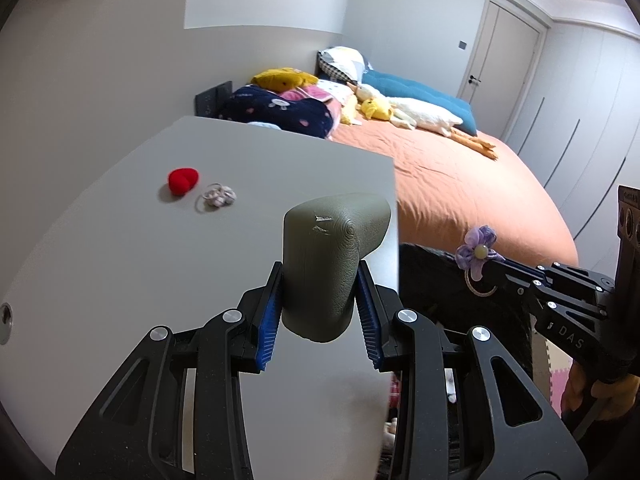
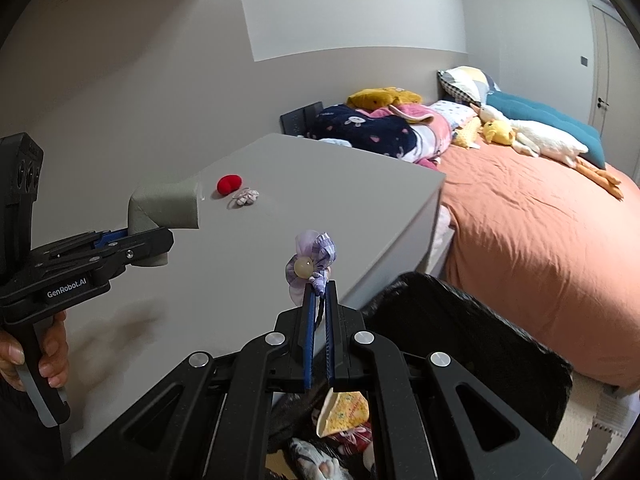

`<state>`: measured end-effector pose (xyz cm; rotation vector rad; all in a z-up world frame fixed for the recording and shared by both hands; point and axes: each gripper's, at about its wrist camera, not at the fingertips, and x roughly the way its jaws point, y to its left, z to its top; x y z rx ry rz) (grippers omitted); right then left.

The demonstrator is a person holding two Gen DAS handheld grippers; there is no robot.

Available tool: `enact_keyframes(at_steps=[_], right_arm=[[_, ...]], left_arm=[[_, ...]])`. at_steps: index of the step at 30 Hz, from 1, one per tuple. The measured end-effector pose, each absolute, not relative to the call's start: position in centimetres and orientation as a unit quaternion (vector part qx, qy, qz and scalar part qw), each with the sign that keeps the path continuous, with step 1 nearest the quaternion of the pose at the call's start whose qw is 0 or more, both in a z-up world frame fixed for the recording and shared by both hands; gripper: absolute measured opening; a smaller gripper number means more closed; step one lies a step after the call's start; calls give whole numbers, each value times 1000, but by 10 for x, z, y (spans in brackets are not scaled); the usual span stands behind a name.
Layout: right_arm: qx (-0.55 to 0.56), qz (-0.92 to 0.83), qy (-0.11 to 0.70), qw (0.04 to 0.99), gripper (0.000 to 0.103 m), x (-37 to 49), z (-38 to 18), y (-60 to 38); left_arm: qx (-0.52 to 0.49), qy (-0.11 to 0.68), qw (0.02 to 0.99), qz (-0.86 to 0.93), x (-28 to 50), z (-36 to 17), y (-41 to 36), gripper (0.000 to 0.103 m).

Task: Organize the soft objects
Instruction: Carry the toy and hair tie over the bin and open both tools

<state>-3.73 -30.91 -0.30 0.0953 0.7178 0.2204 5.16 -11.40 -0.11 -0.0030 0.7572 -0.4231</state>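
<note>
My left gripper (image 1: 319, 276) is shut on an olive-grey foam corner piece (image 1: 332, 248), which stands up between the blue pads over the grey table (image 1: 120, 264). From the right wrist view that foam piece (image 2: 168, 204) sits at the left, held above the tabletop. A purple fabric flower hair tie (image 2: 310, 260) with a pale bead is pinched in my right gripper (image 2: 321, 292) near the table's right edge. Far back on the table lie a red plush heart (image 1: 183, 181) and a small pale flower hair tie (image 1: 218, 196).
A black bin (image 2: 460, 320) stands to the right of the table, with a yellow patterned cloth (image 2: 344, 412) and other soft items inside. Beyond is a bed (image 1: 460, 184) with an orange sheet, pillows and plush toys. A hand (image 2: 52, 360) grips the left handle.
</note>
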Motion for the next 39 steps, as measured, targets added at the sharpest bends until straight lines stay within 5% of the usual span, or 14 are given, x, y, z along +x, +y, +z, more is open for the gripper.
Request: enact_keyframes(at_steps=[35, 36, 38, 39], right_arm=[[116, -50, 326, 937, 5, -132, -3, -453], [117, -53, 326, 937, 6, -132, -3, -455], [121, -61, 327, 935, 30, -132, -3, -458], [124, -68, 322, 936, 64, -134, -2, -461]], left_arm=[[93, 386, 852, -341, -5, -21, -254, 36], [99, 389, 850, -341, -5, -22, -256, 38], [104, 399, 843, -344, -6, -24, -257, 79], [104, 401, 845, -340, -7, -24, -256, 96]])
